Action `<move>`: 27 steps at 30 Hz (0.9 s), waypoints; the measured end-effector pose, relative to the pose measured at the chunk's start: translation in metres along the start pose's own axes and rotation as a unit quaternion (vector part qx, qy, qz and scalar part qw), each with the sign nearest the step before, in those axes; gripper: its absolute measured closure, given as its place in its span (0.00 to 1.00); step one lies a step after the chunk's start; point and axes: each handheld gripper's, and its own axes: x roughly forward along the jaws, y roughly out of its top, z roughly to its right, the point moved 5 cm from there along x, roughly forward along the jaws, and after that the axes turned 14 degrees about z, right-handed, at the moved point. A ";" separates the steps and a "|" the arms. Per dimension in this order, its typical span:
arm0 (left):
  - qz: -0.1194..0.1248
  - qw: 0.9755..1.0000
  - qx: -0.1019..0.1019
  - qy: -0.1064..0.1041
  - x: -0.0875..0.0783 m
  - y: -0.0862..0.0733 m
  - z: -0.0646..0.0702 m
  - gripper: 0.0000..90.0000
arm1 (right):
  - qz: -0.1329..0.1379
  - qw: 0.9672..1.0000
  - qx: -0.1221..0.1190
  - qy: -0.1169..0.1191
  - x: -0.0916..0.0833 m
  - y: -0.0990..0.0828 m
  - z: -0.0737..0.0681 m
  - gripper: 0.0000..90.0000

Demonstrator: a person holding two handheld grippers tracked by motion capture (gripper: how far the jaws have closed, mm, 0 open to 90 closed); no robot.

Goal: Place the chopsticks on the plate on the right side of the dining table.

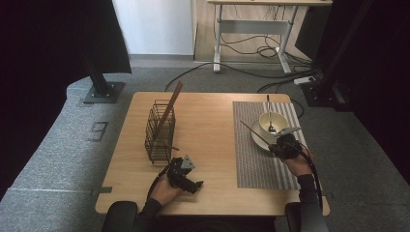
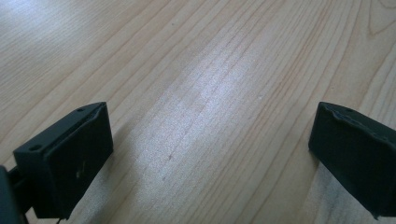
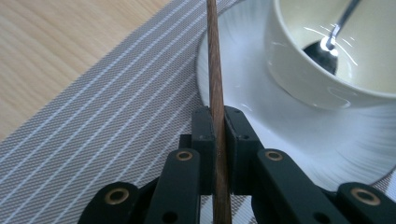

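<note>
Chopstick (image 3: 215, 70): a thin brown wooden stick was pinched between the pads of the right claw (image 3: 218, 122), its free length slanted up and away over the rim of the saucer (image 3: 243, 100).
Place of the chopstick: in the high view it (image 1: 255, 133) was held just left of the saucer, above the striped placemat (image 1: 251, 159), pointed toward the wire basket (image 1: 159, 130).
Right claw state: pressed together on the chopstick, gripped near one end, so a long lever arm was left free.
Step judged in hand: the chopstick was probably being carried from the saucer to the wire basket, where another stick (image 1: 169, 108) was already leaned.
Doing it well: the grip should be kept firm, since a stick held near one end can pivot; it should be raised clear of the basket rim, turned near upright, and lowered tip first through the open top.
Cup (image 3: 336, 51): a white cup with a spoon (image 3: 329, 39) was stood on the saucer; it was best left clear of the swing.
Left claw (image 2: 210, 149): spread wide over the bare desk (image 2: 196, 70), nothing between its jaws; in the high view it (image 1: 186, 176) was rested near the basket's near side, well apart from the saucer.
Risk: the stick's tip could catch on the basket wires.
</note>
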 end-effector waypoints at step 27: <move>-0.004 1.000 -0.003 -0.011 0.001 0.000 0.001 0.00 | -0.005 0.999 0.038 -0.016 0.009 -0.026 0.037 0.89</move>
